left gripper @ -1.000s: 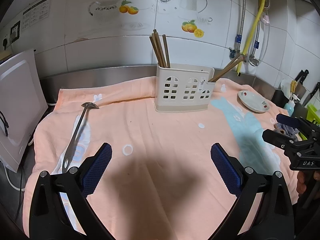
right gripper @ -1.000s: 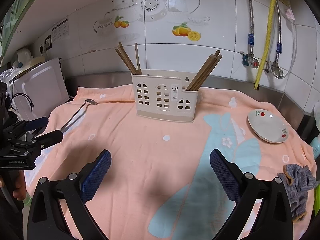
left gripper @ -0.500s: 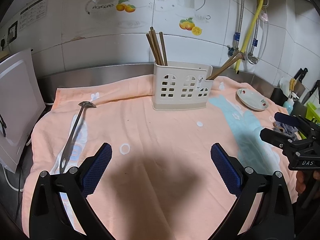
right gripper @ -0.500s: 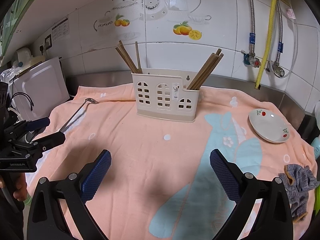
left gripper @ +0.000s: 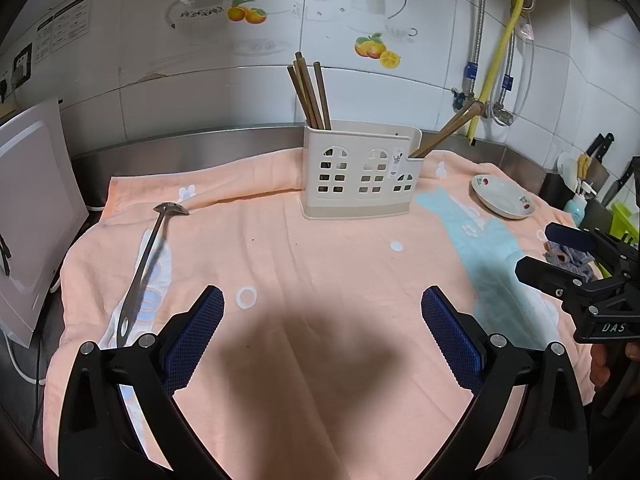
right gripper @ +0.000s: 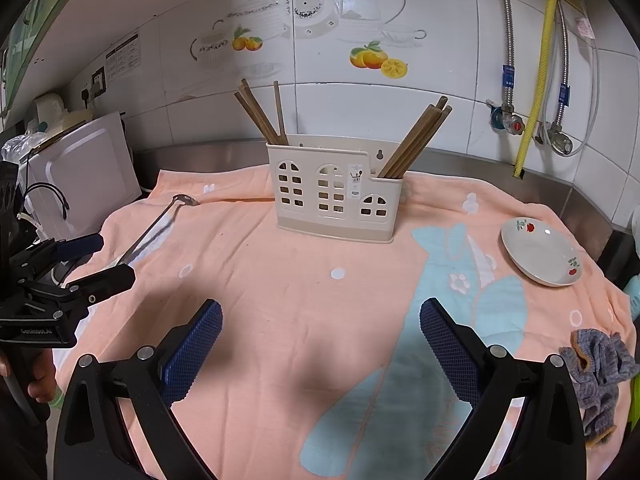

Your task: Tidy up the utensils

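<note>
A cream utensil holder [left gripper: 360, 178] [right gripper: 336, 196] stands at the back of the peach towel. Wooden chopsticks [left gripper: 310, 96] [right gripper: 260, 114] lean in its left end, and more chopsticks [left gripper: 448, 130] [right gripper: 416, 140] lean in its right end. A long metal ladle [left gripper: 144, 264] [right gripper: 154, 228] lies flat on the towel's left side. My left gripper [left gripper: 322, 332] hovers open over the near towel, with the ladle handle beside its left finger. Empty and open, my right gripper [right gripper: 320, 340] hangs above the towel's front. Each gripper shows in the other's view, the left one [right gripper: 86, 260] and the right one [left gripper: 560, 252].
A white saucer [left gripper: 502, 202] [right gripper: 540, 250] sits at the right of the towel [left gripper: 320, 260]. A grey rag [right gripper: 600, 376] lies at the right edge. A white appliance [left gripper: 28, 216] stands at the left. Pipes and a yellow hose [right gripper: 536, 68] run down the tiled wall.
Both grippers have pulled back slightly from the holder, which now looks a little smaller and farther. Nothing was picked up or let go.
</note>
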`<control>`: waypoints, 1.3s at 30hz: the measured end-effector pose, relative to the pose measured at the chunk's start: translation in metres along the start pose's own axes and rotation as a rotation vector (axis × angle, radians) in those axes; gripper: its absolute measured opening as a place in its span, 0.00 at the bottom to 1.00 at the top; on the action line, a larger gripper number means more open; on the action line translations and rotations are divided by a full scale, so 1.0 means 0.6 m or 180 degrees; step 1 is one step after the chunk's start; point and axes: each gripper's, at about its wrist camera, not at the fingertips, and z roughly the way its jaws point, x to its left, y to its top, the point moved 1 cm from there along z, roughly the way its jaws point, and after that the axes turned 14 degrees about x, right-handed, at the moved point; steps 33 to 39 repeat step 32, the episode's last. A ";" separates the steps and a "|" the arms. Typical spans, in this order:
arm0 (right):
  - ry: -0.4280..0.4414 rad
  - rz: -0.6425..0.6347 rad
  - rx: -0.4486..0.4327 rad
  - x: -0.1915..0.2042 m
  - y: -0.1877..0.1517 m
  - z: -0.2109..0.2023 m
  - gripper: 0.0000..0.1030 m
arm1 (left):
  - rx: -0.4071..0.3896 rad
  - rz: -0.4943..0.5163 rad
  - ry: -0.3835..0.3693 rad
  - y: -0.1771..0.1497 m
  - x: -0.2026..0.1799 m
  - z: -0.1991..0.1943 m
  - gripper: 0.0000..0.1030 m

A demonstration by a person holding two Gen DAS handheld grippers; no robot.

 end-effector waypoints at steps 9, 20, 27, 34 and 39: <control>0.0019 -0.0016 0.0013 0.004 0.000 0.002 0.93 | 0.0001 0.0013 -0.0006 0.001 -0.003 0.002 0.95; 0.0026 -0.0016 0.0034 0.007 -0.002 0.006 0.93 | -0.0058 -0.0020 0.0069 -0.001 -0.001 -0.003 0.95; 0.0038 -0.0020 0.0042 0.006 -0.004 0.008 0.93 | -0.0041 -0.0022 0.0058 -0.001 0.000 -0.004 0.95; 0.0040 -0.0015 0.0042 0.006 -0.004 0.008 0.93 | -0.0029 -0.0004 0.0052 -0.001 -0.003 -0.003 0.95; 0.0040 -0.0015 0.0042 0.006 -0.004 0.008 0.93 | -0.0029 -0.0004 0.0052 -0.001 -0.003 -0.003 0.95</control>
